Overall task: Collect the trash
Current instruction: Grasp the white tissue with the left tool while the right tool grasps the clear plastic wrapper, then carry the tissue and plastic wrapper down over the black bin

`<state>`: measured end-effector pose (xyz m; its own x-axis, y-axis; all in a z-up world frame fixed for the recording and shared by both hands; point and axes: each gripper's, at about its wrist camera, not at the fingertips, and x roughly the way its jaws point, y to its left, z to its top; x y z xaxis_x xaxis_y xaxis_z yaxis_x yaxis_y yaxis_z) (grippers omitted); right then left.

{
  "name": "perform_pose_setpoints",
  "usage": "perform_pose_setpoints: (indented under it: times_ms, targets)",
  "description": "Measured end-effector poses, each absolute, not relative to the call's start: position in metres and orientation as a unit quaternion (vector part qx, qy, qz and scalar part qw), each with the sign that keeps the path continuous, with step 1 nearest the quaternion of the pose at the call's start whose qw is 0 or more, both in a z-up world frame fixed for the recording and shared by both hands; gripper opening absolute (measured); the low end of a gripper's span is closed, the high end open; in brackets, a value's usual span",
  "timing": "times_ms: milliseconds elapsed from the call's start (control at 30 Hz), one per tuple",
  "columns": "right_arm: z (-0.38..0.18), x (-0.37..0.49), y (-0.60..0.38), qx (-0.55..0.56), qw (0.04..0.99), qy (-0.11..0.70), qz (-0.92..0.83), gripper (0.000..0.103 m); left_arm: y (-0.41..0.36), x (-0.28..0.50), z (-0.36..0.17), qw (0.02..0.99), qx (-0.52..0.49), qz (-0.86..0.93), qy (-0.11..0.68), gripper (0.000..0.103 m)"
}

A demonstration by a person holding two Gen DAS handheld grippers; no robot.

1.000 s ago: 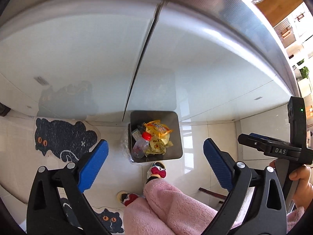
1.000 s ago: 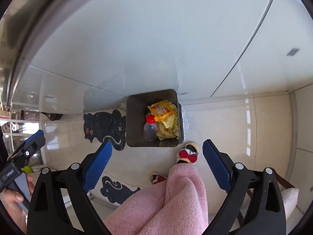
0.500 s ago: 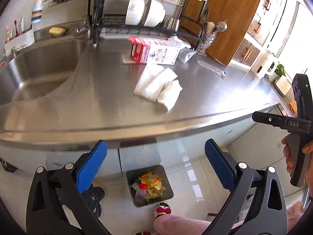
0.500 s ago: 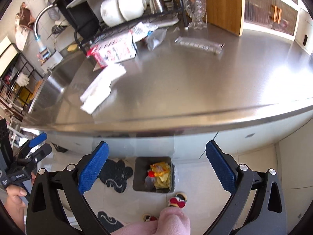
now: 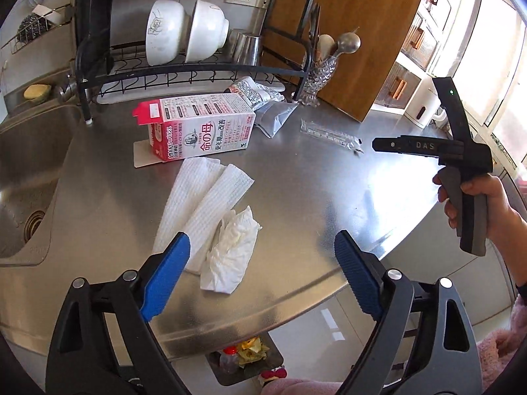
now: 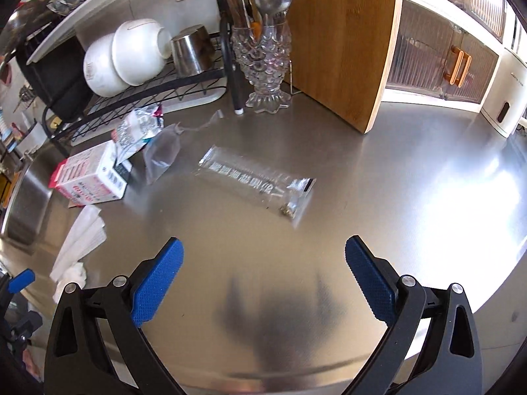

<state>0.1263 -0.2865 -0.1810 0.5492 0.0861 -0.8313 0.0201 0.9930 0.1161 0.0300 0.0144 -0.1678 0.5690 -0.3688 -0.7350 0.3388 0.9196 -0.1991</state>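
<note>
Both tools hover above the steel surface [image 5: 296,197] with nothing held, which suits a moment of choosing the next piece of trash. The left gripper [image 5: 262,275] has its jaws wide, and just beyond its left jaw lie a crumpled tissue [image 5: 230,250] and 2 folded paper towels [image 5: 201,197], the nearest litter. Farther off, the pink carton [image 5: 201,125] lies on its side beside a foil pouch [image 5: 257,93]. The right gripper [image 6: 263,283], jaws equally wide, faces a clear wrapper [image 6: 257,184] lying flat on bare steel. The bin [image 5: 243,358] sits on the floor under the near edge, probably so trash drops straight down.
</note>
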Motion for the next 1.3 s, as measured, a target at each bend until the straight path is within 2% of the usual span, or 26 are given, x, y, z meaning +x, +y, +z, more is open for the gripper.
perform_pose_setpoints:
  times_ms: [367, 467, 533, 567, 667, 733, 800, 933, 1033, 1100, 1167, 1233, 1300]
  targets:
    - [-0.215, 0.188, -0.294, 0.016, 0.868, 0.496, 0.023, 0.099, 0.007, 0.047, -0.198, 0.871, -0.027, -0.192, 0.451, 0.082]
    - [-0.221, 0.196, -0.296, 0.025, 0.864, 0.503, 0.028, 0.099, 0.012, 0.051, -0.205, 0.866, -0.042, -0.188, 0.46, 0.078]
    - [-0.225, 0.2, -0.295, 0.025, 0.861, 0.507, 0.034, 0.096, 0.013, 0.052, -0.209, 0.863, -0.048, -0.189, 0.466, 0.07]
    - [-0.226, 0.201, -0.295, 0.026, 0.86, 0.508, 0.038, 0.093, 0.013, 0.052, -0.21, 0.863, -0.046, -0.189, 0.466, 0.069]
    - [-0.228, 0.204, -0.29, 0.014, 0.86, 0.509, 0.044, 0.078, 0.013, 0.051, -0.21, 0.86, -0.042, -0.193, 0.47, 0.054]
    - [-0.226, 0.203, -0.286, -0.001, 0.862, 0.506, 0.046, 0.059, 0.013, 0.049, -0.21, 0.862, -0.031, -0.187, 0.47, 0.045]
    - [-0.225, 0.202, -0.284, -0.001, 0.863, 0.503, 0.049, 0.048, 0.011, 0.047, -0.21, 0.864, -0.019, -0.183, 0.469, 0.036]
    - [-0.222, 0.195, -0.28, -0.002, 0.864, 0.5, 0.056, 0.043, 0.008, 0.043, -0.208, 0.862, -0.012, -0.191, 0.469, 0.015]
    - [-0.219, 0.184, -0.28, 0.012, 0.863, 0.501, 0.059, 0.037, 0.006, 0.042, -0.21, 0.858, -0.007, -0.195, 0.476, 0.008]
    - [-0.215, 0.176, -0.281, 0.021, 0.864, 0.499, 0.065, 0.025, 0.005, 0.041, -0.21, 0.857, -0.007, -0.197, 0.475, 0.005]
    - [-0.212, 0.171, -0.281, 0.032, 0.863, 0.499, 0.071, 0.021, 0.003, 0.037, -0.207, 0.859, -0.006, -0.202, 0.47, 0.003]
    - [-0.207, 0.163, -0.281, 0.038, 0.864, 0.496, 0.074, 0.011, -0.001, 0.033, -0.203, 0.861, -0.001, -0.207, 0.465, 0.003]
    - [-0.201, 0.154, -0.283, 0.049, 0.865, 0.494, 0.077, 0.011, -0.004, 0.029, -0.197, 0.865, 0.002, -0.209, 0.457, 0.003]
